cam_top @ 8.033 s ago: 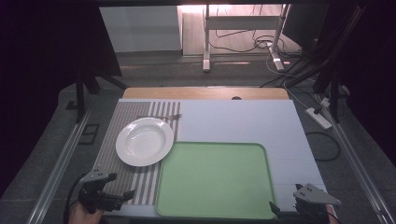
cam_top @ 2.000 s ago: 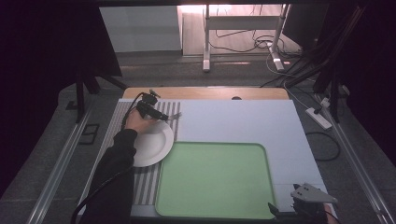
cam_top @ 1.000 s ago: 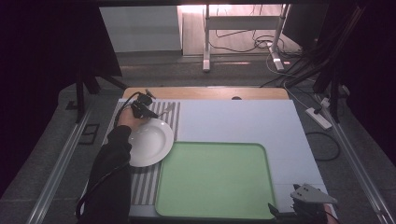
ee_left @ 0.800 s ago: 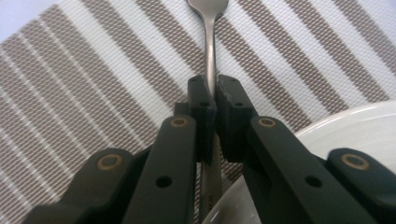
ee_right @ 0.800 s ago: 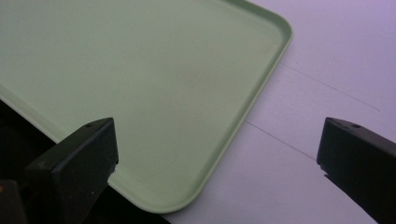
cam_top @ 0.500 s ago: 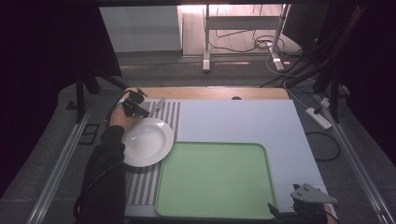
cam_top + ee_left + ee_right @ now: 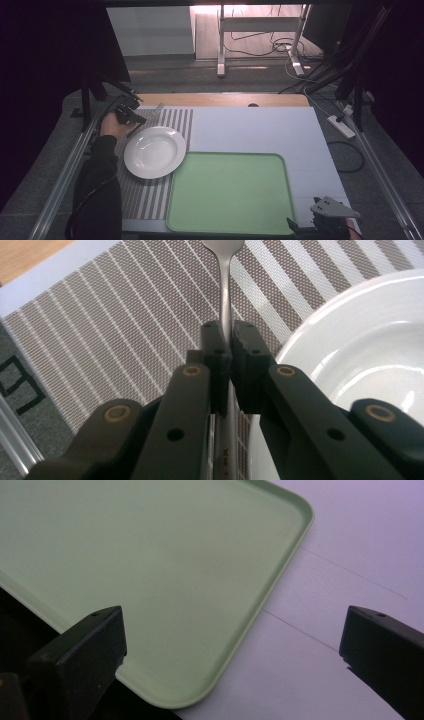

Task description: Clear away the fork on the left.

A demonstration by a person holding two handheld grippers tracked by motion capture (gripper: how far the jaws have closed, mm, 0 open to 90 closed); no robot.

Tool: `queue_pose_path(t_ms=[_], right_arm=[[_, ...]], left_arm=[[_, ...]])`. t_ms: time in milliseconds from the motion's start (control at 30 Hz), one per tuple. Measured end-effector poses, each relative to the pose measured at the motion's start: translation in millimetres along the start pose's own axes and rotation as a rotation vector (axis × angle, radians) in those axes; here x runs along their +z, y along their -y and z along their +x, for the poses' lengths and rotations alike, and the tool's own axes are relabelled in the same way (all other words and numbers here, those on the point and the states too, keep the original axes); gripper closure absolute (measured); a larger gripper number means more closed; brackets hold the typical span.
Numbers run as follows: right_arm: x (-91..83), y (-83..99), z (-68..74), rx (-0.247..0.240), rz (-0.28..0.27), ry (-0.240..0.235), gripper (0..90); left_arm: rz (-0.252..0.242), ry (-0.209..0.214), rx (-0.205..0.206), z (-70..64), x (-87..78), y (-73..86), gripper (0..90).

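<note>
My left hand-held gripper [image 7: 226, 347] has travelled from the near edge of the tabletop [image 7: 250, 125] up to the far left corner of the striped placemat [image 7: 175, 120], and its jaws are now pinched tight on the handle of the fork [image 7: 226, 290]. The fork has shifted left with me; it lies just beside the white plate [image 7: 155, 151]. I judge it ready to lift. My right hand-held gripper [image 7: 235, 630] waits wide open and empty by the green tray [image 7: 150, 565].
</note>
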State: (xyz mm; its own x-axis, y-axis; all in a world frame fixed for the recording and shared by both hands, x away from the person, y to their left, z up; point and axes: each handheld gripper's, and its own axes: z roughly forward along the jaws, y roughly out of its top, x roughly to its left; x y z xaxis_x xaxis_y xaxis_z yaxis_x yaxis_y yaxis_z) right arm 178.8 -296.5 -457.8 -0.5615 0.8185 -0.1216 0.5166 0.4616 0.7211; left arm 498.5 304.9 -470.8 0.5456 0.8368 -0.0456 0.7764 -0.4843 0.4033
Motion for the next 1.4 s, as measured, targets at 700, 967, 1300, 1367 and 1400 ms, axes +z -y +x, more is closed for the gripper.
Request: queue_pose_path(t_ms=[700,967,1300,1367,1400], right_arm=[[0.4,-0.4,1.1,-0.007,-0.001,0.001,0.0],[0.1,-0.2,1.0,-0.005,-0.004,0.0,0.0],[0.4,-0.4,0.7,-0.002,0.0,-0.001,0.0],[0.3,-0.5,0.9,-0.003,0.0,-0.001,0.0],[0.3,-0.5,0.9,-0.003,0.0,-0.001,0.0]], left_arm=[[-0.024,0.133,0.039,-55.0,-9.4,24.4,84.9],[-0.031,0.153,0.048,-79.6,-12.5,34.3,84.9],[-0.044,0.197,0.052,-106.5,-19.1,54.9,84.9],[-0.046,0.201,0.06,-112.3,-20.6,58.1,84.9],[-0.046,0.203,0.063,-115.2,-21.4,59.3,84.9]])
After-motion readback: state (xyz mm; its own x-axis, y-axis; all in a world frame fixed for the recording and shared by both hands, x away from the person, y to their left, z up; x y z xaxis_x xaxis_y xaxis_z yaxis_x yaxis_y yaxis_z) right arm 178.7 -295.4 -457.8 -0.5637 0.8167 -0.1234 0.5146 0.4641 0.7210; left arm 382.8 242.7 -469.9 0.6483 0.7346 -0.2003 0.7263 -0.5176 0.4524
